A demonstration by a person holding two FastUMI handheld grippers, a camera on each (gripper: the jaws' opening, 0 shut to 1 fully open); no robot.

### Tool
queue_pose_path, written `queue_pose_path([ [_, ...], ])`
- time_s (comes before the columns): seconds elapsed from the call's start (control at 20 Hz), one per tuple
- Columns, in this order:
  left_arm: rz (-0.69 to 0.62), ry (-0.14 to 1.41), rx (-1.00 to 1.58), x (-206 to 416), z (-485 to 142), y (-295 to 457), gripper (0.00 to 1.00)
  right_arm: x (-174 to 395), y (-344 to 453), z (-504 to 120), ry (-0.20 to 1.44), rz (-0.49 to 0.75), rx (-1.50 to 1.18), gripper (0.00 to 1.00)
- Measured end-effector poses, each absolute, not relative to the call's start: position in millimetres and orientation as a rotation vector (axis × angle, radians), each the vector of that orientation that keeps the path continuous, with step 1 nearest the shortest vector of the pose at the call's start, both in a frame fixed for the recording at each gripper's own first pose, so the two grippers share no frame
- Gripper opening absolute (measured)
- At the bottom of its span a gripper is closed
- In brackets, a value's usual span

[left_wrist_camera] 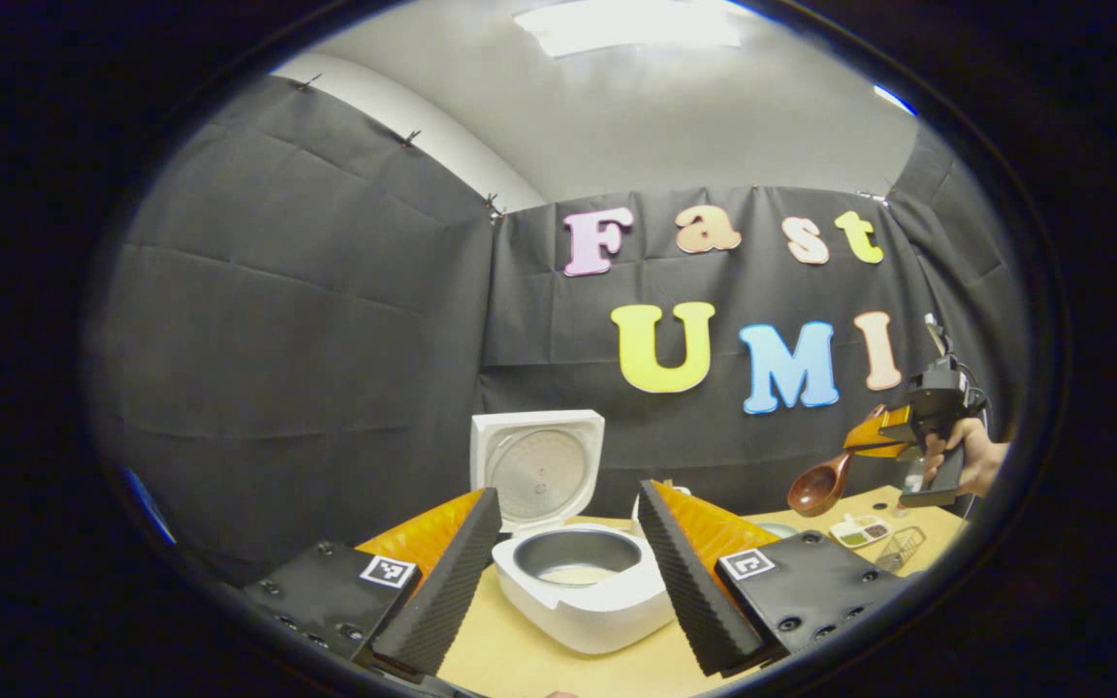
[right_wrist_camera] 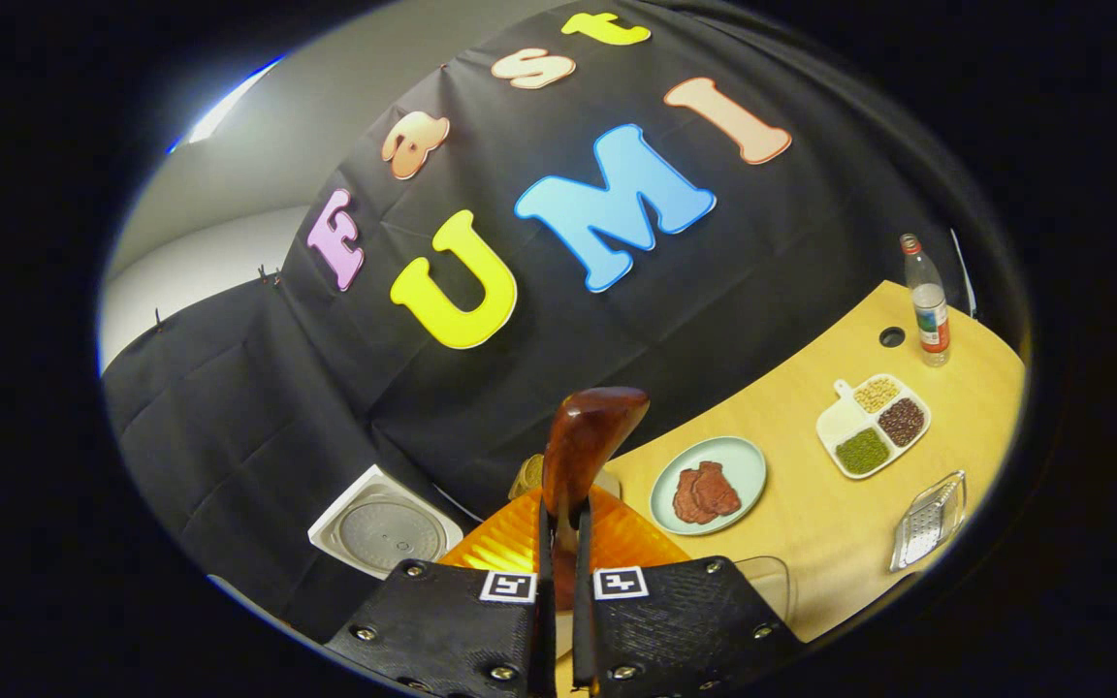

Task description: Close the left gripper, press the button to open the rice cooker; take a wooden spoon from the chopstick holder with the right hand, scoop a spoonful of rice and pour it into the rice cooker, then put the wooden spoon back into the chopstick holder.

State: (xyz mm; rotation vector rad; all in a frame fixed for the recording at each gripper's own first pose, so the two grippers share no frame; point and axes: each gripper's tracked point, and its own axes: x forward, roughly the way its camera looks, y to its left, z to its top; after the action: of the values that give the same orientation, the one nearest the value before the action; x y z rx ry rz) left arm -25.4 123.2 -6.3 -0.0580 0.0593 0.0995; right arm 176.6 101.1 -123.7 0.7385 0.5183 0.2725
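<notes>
The white rice cooker [left_wrist_camera: 583,601] stands open on the table, lid [left_wrist_camera: 537,470] raised, with a little pale rice in its grey pot [left_wrist_camera: 575,557]. My left gripper [left_wrist_camera: 568,492] is open, its fingers on either side of the cooker and apart from it. At the right, a hand [left_wrist_camera: 975,456] holds my right gripper [left_wrist_camera: 883,438] above the table, shut on the handle of a brown wooden spoon [left_wrist_camera: 818,487]. In the right gripper view the spoon [right_wrist_camera: 590,431] sticks up from between the closed fingers of the right gripper [right_wrist_camera: 563,519]. I cannot tell what its bowl holds. The cooker lid [right_wrist_camera: 386,533] lies low on the left.
On the wooden table [right_wrist_camera: 811,523] are a pale plate with red slices [right_wrist_camera: 709,485], a white divided dish of beans [right_wrist_camera: 874,425], a metal mesh basket [right_wrist_camera: 927,519], a capped bottle [right_wrist_camera: 927,301] and a clear container [right_wrist_camera: 767,577] beside my right gripper.
</notes>
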Motion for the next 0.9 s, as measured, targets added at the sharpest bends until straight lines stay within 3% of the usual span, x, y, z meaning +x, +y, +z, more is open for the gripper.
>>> queue_pose_path([
  [0.45, 0.006, 0.049, -0.062, -6.2, 1.3, 50.6, 0.98, 157.9, -24.1, -149.7, 0.492, 0.071, 0.688, 0.07],
  [0.9, -0.065, 0.067, -0.037, 4.9, 0.6, -5.9, 1.00, 133.0, -100.7, -198.6, 0.524, -0.073, 0.554, 0.07],
])
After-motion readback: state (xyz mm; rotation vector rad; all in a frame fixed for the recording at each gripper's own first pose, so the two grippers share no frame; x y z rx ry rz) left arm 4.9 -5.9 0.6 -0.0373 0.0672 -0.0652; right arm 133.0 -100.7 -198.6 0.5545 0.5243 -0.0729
